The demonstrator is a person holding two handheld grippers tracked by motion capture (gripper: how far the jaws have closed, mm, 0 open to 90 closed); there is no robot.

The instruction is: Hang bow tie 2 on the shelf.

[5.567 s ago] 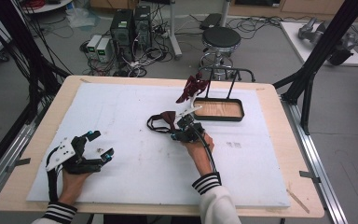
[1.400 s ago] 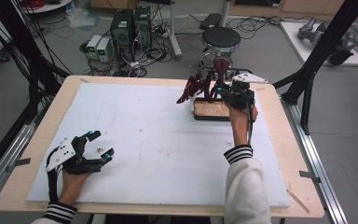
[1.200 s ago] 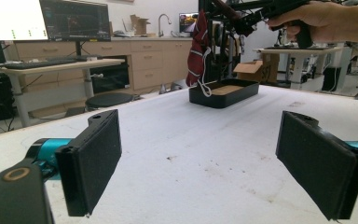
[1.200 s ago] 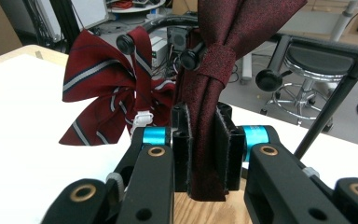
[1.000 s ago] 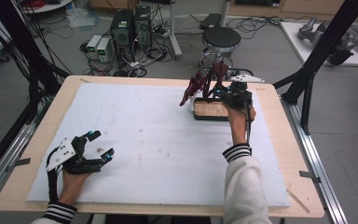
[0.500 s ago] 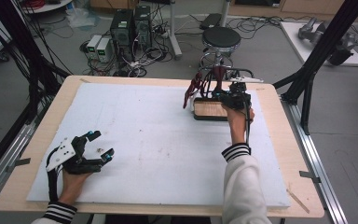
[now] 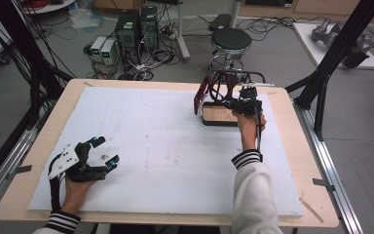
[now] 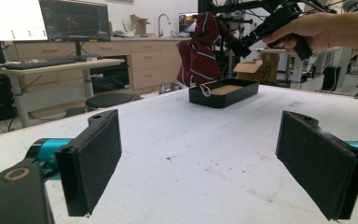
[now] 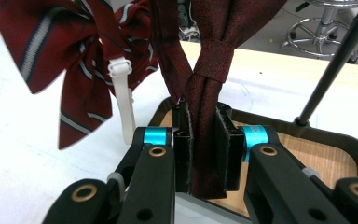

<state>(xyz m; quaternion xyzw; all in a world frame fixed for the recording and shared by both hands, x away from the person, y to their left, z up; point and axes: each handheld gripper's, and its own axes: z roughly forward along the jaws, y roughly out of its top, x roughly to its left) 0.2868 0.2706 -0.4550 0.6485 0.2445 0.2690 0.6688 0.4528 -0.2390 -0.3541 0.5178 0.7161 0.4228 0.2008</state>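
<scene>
My right gripper (image 9: pixel 204 149) is shut on a dark red necktie (image 9: pixel 205 140), its pads pinching the fabric just below the knot. The tie hangs from the black rack (image 7: pixel 238 75) above a black tray with a wooden floor (image 7: pixel 219 116). A striped red bow tie (image 9: pixel 60 51) with a white strap hangs to the left of it. In the high view the right gripper (image 7: pixel 243 105) is held over the tray at the far right of the table. My left gripper (image 7: pixel 104 151) rests on the white mat (image 7: pixel 151 146) at the near left, jaws wide open with nothing between them.
The black tray (image 8: pixel 221 95) and the hanging bow tie (image 8: pixel 198 51) stand far across the mat in the left gripper view. A black slanted rack leg (image 9: pixel 335 60) rises at the tray's right. Beyond the table are a stool (image 7: pixel 230 41) and computer boxes (image 7: pixel 135 24).
The right gripper has shifted slightly left and nearer over the tray, drawing the hanging ties with it. The left gripper has stayed put.
</scene>
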